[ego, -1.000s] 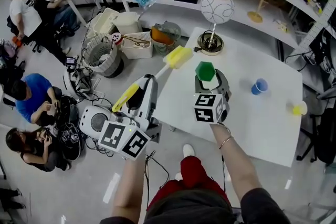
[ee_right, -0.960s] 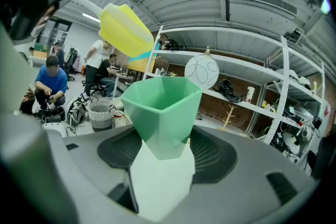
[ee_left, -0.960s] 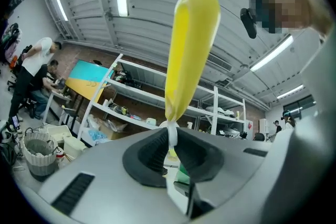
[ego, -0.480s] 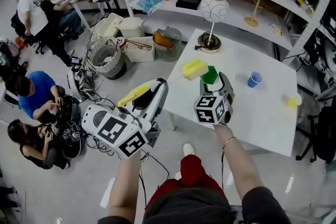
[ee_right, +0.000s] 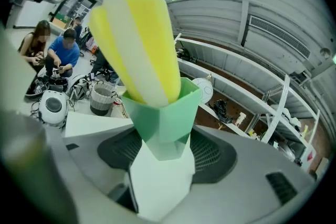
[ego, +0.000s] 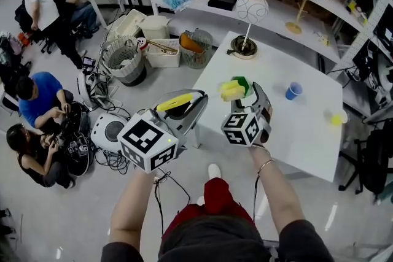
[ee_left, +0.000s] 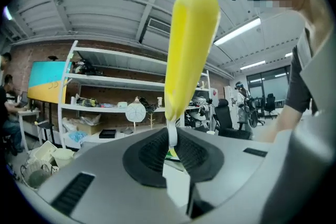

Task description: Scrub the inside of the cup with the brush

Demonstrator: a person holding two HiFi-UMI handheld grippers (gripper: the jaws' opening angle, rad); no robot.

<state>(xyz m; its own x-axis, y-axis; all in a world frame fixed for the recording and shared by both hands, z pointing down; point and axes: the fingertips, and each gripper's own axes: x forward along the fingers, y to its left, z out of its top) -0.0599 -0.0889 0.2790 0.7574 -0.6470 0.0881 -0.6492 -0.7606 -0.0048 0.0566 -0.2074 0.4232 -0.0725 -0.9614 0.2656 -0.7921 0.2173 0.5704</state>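
My right gripper (ego: 246, 95) is shut on a green faceted cup (ego: 245, 84), held above the near left corner of the white table (ego: 295, 132). The right gripper view shows the cup (ee_right: 167, 113) upright between the jaws of this gripper (ee_right: 161, 152). A brush with a yellow sponge head (ego: 232, 90) has that head pushed into the cup's mouth, and the head (ee_right: 139, 44) sticks out above the rim. My left gripper (ego: 191, 101) is shut on the brush's yellow handle (ego: 174, 102). In the left gripper view the handle (ee_left: 190, 44) rises from the jaws of the left gripper (ee_left: 171, 143).
A blue cup (ego: 293, 91) and a small yellow thing (ego: 335, 119) stand on the table's far side. A globe lamp (ego: 250, 9) stands at its back left corner. Baskets and bins (ego: 123, 61) crowd the floor to the left, where people (ego: 35, 101) sit.
The left gripper swung right and turned, carrying the sponge head from the cup's left into its mouth. The right gripper kept the cup almost still.
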